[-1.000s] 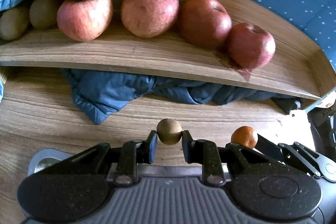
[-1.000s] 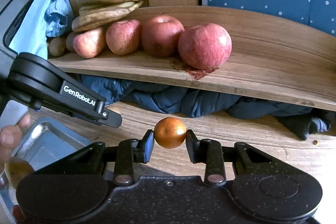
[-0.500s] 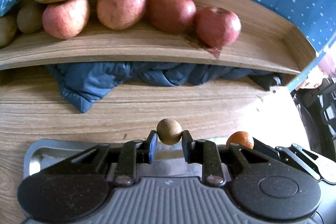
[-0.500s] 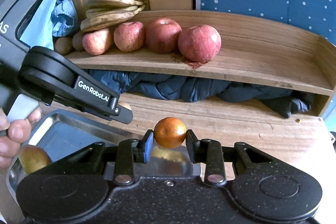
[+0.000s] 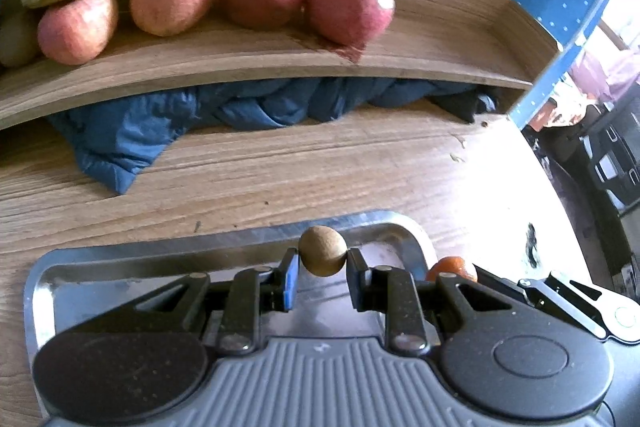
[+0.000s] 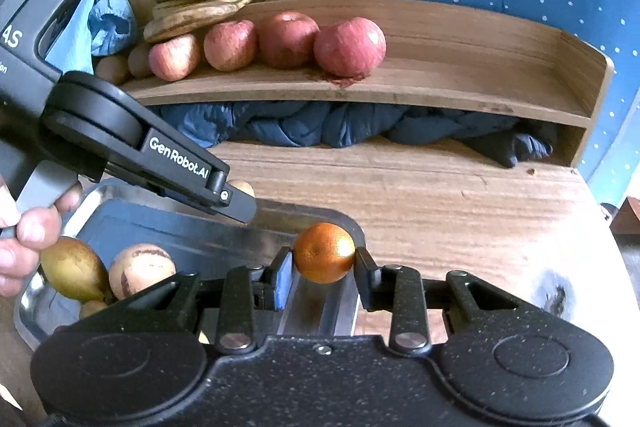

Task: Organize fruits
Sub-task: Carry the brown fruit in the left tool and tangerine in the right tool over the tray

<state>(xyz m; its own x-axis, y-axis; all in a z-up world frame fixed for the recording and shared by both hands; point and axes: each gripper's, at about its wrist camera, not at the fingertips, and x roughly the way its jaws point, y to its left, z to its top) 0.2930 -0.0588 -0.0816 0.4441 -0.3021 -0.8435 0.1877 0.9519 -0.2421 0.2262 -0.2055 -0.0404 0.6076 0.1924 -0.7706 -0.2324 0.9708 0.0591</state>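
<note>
My left gripper (image 5: 322, 269) is shut on a small brown kiwi (image 5: 322, 255), held above the far rim of a metal tray (image 5: 120, 261). My right gripper (image 6: 325, 273) is shut on a small orange (image 6: 325, 257) over the tray's right end (image 6: 344, 223). That orange (image 5: 452, 267) peeks out at the right in the left wrist view. The left gripper (image 6: 236, 201) also crosses the right wrist view at the left, held by a hand (image 6: 28, 239). On the wooden shelf (image 6: 440, 83) lie several red apples (image 6: 350, 47) and a bunch of bananas (image 6: 200, 1).
A pear (image 6: 74, 273) and a pale striped fruit (image 6: 140, 269) lie in the tray's left part. Kiwis (image 6: 138, 59) sit at the shelf's left end. A blue jacket (image 5: 200, 115) is stuffed under the shelf. The table's edge (image 5: 572, 211) drops off at the right.
Both grippers have drawn back from the shelf with their fruit still held. The metal tray has come into view beneath them, and the shelf looks farther off.
</note>
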